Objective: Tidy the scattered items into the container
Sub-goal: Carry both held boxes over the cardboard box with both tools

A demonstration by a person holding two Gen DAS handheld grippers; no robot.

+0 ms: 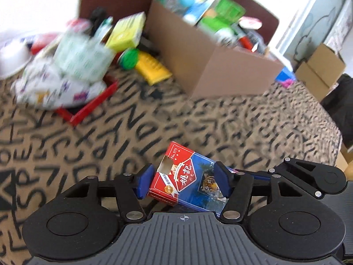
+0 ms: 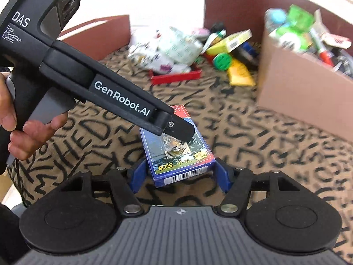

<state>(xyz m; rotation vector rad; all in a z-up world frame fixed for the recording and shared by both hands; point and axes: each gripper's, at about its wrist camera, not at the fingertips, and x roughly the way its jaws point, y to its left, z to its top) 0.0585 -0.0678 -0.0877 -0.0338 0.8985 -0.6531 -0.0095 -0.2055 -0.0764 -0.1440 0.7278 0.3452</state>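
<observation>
Glossy printed card box [image 2: 176, 152]; matt brown cardboard container [image 1: 211, 66]; patterned cloth [image 1: 110, 143], probably woven.

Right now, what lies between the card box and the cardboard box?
Only bare patterned cloth between the card box and the cardboard box; the left wrist view shows it, the right agrees.

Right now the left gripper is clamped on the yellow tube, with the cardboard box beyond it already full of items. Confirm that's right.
Not the yellow tube; that lies on the patterned cloth beside the cardboard box. The left wrist view shows the left gripper clamped on the playing card pack. The box beyond is indeed full of items.
</observation>
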